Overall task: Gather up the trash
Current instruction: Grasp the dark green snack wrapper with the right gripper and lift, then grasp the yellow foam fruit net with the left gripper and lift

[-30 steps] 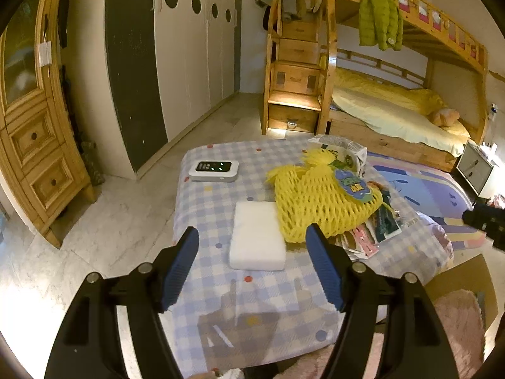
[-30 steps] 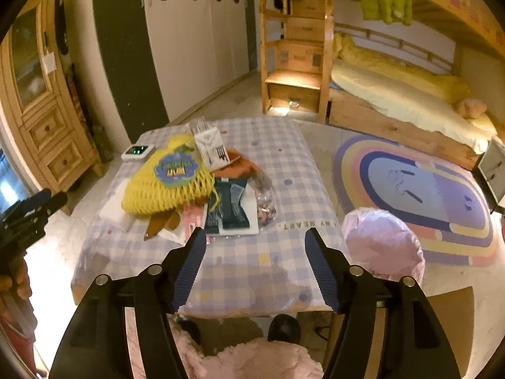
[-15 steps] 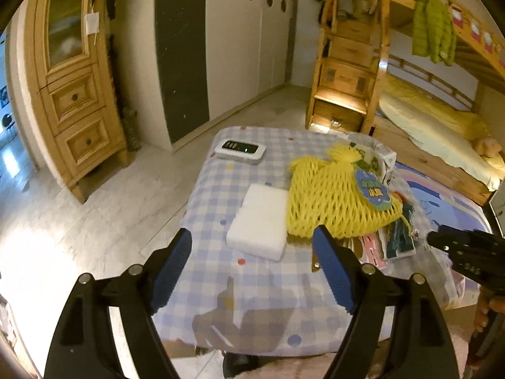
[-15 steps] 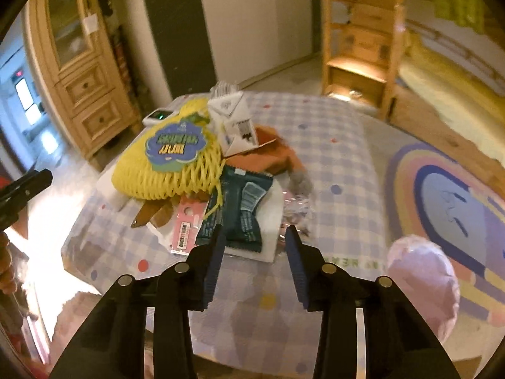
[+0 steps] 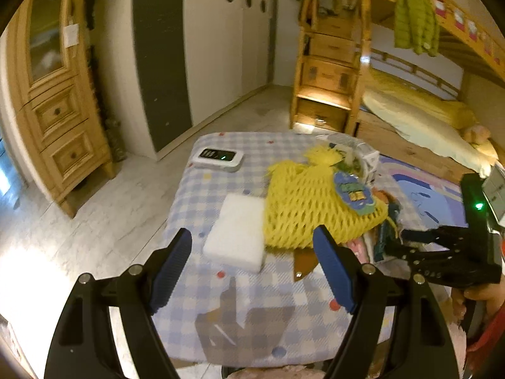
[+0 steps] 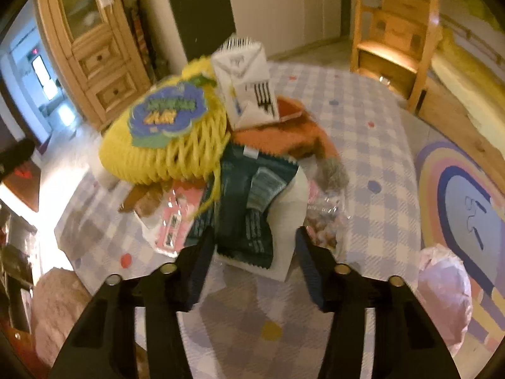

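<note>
A: Left wrist view first — what do you see?

B: The left gripper [image 5: 252,271] hangs over the near end of the checked tablecloth [image 5: 221,309], its blue pads spread wide with nothing between them. Ahead of it a white foam block [image 5: 235,232] lies flat, touching the left edge of a yellow foam net [image 5: 318,211] that carries a blue label. Behind the net stands a white carton [image 5: 367,158]. A small white device [image 5: 218,158] with a green light sits at the far left of the table, well apart from the heap.

A: And the other tool?

B: The right gripper [image 5: 397,243] reaches in from the right, its tips at the dark wrappers beside the net. From this side I cannot tell how far its jaws stand.

A: Right wrist view, then.

B: Here the right gripper [image 6: 252,265] is half open — its pads sit either side of the near end of a dark green snack wrapper [image 6: 249,208] lying on a white sheet [image 6: 290,208], not closed on it. Left of the wrapper is a pink packet [image 6: 176,218]; behind it the yellow foam net [image 6: 164,145], an orange rag [image 6: 284,135] and the white carton [image 6: 244,85] leaning on the pile. A pink bag [image 6: 445,287] sits on the floor at the right, beside the striped rug [image 6: 464,189].
</note>
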A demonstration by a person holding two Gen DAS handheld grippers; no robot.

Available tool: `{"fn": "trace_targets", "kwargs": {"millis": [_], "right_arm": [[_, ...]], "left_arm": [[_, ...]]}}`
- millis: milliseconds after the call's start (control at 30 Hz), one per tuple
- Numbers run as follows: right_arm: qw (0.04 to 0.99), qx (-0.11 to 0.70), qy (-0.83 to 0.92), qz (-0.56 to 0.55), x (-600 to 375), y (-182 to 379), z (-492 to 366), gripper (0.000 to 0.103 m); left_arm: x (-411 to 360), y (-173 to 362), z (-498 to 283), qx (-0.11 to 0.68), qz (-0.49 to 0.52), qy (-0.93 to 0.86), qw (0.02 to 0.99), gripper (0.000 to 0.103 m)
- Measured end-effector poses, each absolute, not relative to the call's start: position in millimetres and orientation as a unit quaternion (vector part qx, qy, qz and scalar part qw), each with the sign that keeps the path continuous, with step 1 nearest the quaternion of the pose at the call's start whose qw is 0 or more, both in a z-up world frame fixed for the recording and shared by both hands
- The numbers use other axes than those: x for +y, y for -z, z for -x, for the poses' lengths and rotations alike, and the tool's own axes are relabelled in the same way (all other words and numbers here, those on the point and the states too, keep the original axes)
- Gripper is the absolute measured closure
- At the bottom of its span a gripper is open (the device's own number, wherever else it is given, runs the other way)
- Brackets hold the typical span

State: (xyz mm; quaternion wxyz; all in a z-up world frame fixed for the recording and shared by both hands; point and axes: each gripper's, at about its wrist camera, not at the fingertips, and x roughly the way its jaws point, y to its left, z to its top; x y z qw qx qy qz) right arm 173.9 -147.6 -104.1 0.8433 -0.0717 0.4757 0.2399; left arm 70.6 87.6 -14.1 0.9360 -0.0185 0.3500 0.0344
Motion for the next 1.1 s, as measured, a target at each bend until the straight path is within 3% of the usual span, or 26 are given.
{"fn": "trace_targets", "kwargs": {"millis": [33, 400, 700, 1033, 1067, 1100], "right_arm": [[0.842, 0.478, -0.237, 0.081, -147, 105, -174, 0.065], [0.871, 0.445, -0.176, 0.111, -148, 49, -114, 0.066], [0.911, 0.395, -0.107, 0.056, -186, 14, -93, 0.066], [0.916, 0.384, -0.111, 0.021, -200, 12, -106, 0.066], [0.916, 0.386, -0.113, 0.019, -200, 13, -107, 0.066], [0.915, 0.386, -0.114, 0.019, -201, 14, -107, 0.066]], "left_arm": [[87, 14, -73, 0.347, 0.014, -0.026, 0.937, 0.026], [75, 28, -69, 0.349, -0.001, 0.032, 0.936, 0.026], [52, 43, -90, 0.365, -0.003, 0.067, 0.928, 0.026], [60, 74, -142, 0.404, 0.032, 0.071, 0.911, 0.026], [58, 78, -148, 0.414, 0.033, 0.083, 0.906, 0.028], [57, 81, -151, 0.422, 0.034, 0.090, 0.902, 0.039]]}}
